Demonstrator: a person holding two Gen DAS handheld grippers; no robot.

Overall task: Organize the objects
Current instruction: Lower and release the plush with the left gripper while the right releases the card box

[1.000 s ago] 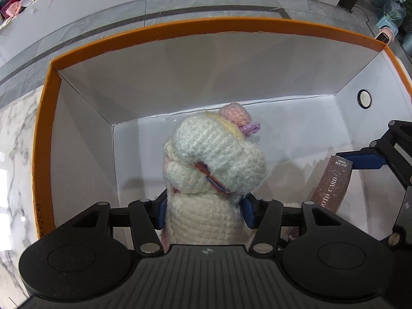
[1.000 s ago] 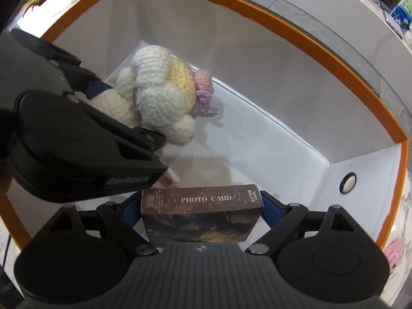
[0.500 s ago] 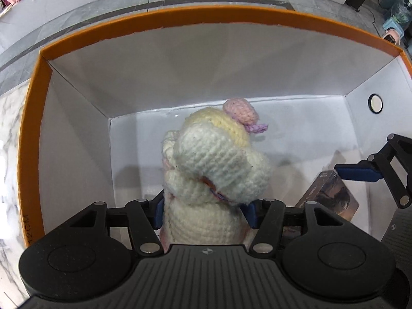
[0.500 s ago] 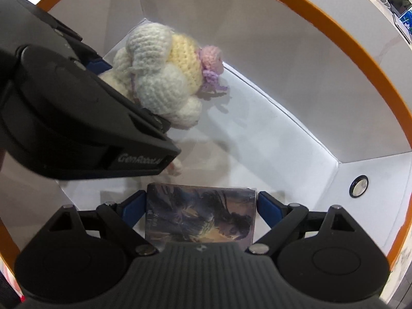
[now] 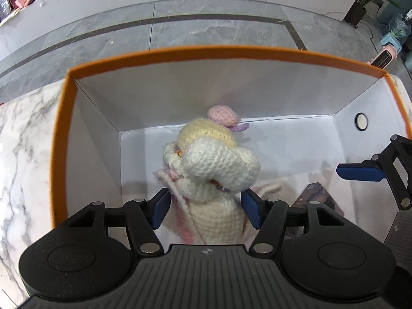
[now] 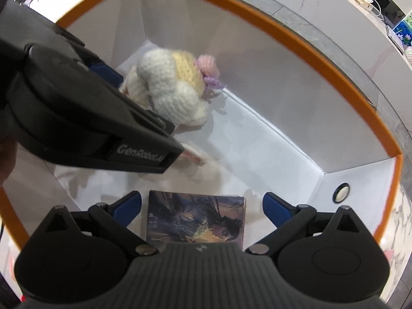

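Note:
A cream and yellow crochet doll [image 5: 216, 162] with a pink bun stands on the floor of a white box with an orange rim [image 5: 206, 51]. My left gripper [image 5: 206, 208] straddles the doll's body. Its jaws are opening, and a thin gap shows beside the left pad. A dark photo card box [image 6: 195, 216] lies flat on the box floor to the doll's right. My right gripper [image 6: 202, 206] hangs over it, its jaws opening wide, both pads well apart from the card box. In the right wrist view the doll [image 6: 167, 87] is partly hidden behind the left gripper's body [image 6: 77, 118].
The orange-rimmed box [image 6: 283, 33] stands on a white marble tabletop [image 5: 23, 141]. A round metal-ringed hole [image 5: 361, 121] sits in its right wall. The right gripper's blue pad [image 5: 360, 172] reaches in close to my left gripper. Grey floor tiles lie beyond.
The right jaws spread and let go of the photo card box, which tipped from upright to flat on the box floor. The left jaws widened around the doll. Both cameras rose slightly.

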